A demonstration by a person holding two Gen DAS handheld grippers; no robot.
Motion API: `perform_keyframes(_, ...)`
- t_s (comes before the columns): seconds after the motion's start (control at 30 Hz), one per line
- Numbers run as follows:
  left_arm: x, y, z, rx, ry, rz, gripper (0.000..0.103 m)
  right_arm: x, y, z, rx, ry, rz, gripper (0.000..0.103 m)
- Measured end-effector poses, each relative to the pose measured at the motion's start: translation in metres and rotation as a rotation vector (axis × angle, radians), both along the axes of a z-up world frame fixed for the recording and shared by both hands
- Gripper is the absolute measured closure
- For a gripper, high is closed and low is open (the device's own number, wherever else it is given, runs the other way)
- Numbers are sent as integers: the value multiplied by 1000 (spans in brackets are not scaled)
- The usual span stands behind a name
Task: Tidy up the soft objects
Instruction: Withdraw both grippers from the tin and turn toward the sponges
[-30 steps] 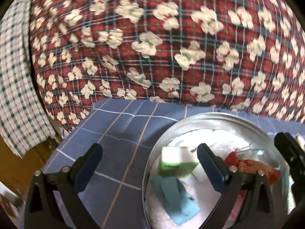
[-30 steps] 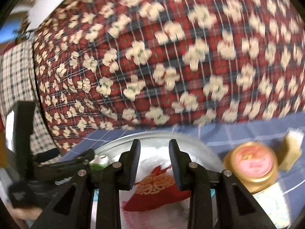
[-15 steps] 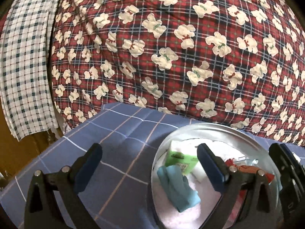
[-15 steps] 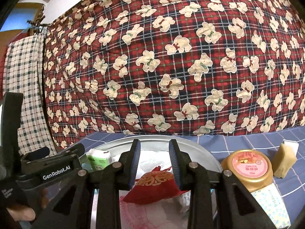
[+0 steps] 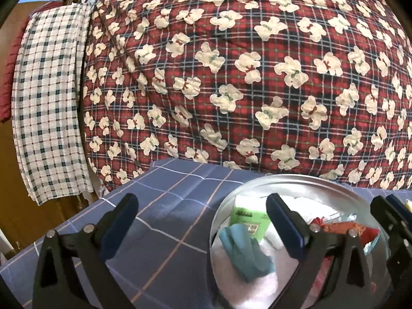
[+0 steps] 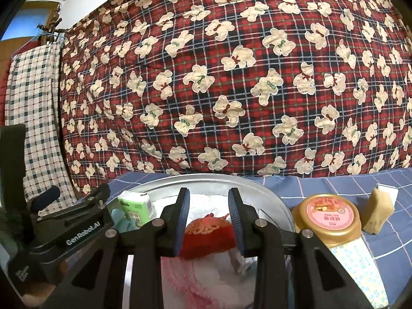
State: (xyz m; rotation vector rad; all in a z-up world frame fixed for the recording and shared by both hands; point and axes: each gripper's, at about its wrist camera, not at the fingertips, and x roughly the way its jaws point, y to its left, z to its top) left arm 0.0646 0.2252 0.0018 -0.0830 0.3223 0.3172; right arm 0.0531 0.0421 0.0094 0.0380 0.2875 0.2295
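A round metal basin (image 5: 291,180) sits on a blue checked sheet (image 5: 159,226). It holds a green tissue pack (image 5: 248,217), a teal cloth (image 5: 247,253), a red embroidered pouch (image 6: 208,234) and a white and pink towel (image 6: 190,280). My left gripper (image 5: 200,206) is wide open over the basin's left rim with nothing between its fingers. My right gripper (image 6: 209,198) hovers above the pouch. Its jaws stand a narrow gap apart and do not touch the pouch. One right finger (image 5: 386,213) shows at the edge of the left wrist view.
A large red plaid quilt with bear prints (image 6: 231,90) rises right behind the basin. A checked cloth (image 5: 49,108) hangs at the left. Right of the basin are a gold-lidded jar (image 6: 329,221), a yellow sponge (image 6: 378,211) and a patterned cloth (image 6: 358,270).
The left gripper's view has tilted up and swung, showing more of the hanging checked cloth and quilt. Both grippers' jaws keep the same spacing. The right gripper has shifted only slightly.
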Motion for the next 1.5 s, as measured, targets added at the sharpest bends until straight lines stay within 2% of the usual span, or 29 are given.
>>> perform_keyframes(0.5, -35, -19, 2, 29, -35, -44, 2, -23, -5, 0, -17, -21, 29, 69)
perform_keyframes(0.93, -63, -33, 3, -4, -45, -84, 2, -47, -17, 1, -46, -16, 51, 69)
perform_keyframes(1.2, -73, -54, 2, -47, -38, -145, 2, -61, -33, 3, -53, -30, 43, 69)
perform_keyframes(1.5, -85, -73, 3, -73, -56, -153, 2, -75, -65, 3, -62, -25, 10, 69)
